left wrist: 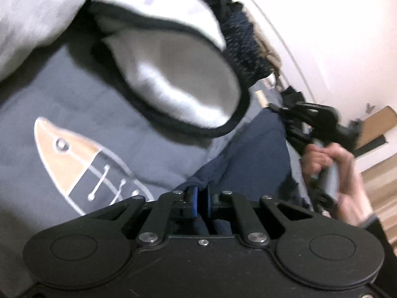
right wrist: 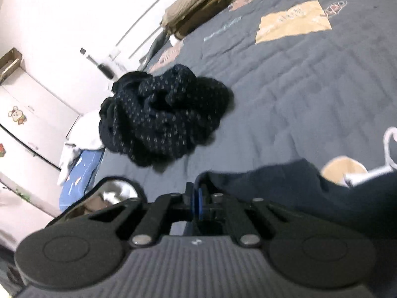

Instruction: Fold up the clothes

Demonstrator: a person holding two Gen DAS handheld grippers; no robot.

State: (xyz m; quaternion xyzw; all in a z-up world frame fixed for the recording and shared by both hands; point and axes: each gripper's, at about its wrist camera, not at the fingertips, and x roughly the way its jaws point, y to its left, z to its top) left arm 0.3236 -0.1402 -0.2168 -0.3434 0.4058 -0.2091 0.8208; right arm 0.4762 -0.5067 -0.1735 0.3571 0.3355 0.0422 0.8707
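A navy garment lies on the grey bedspread, and my left gripper is shut on its near edge, the cloth pinched between the blue pads. In the right wrist view the same navy garment spreads to the right, and my right gripper is shut on its edge. A white-grey garment with black trim lies just beyond the navy one. A dark speckled garment sits crumpled further off.
A person's hand holds the right gripper's handle at the right. The bedspread carries a fish print and tan patches. White cloth and a blue item lie at the bed's edge by a white cupboard.
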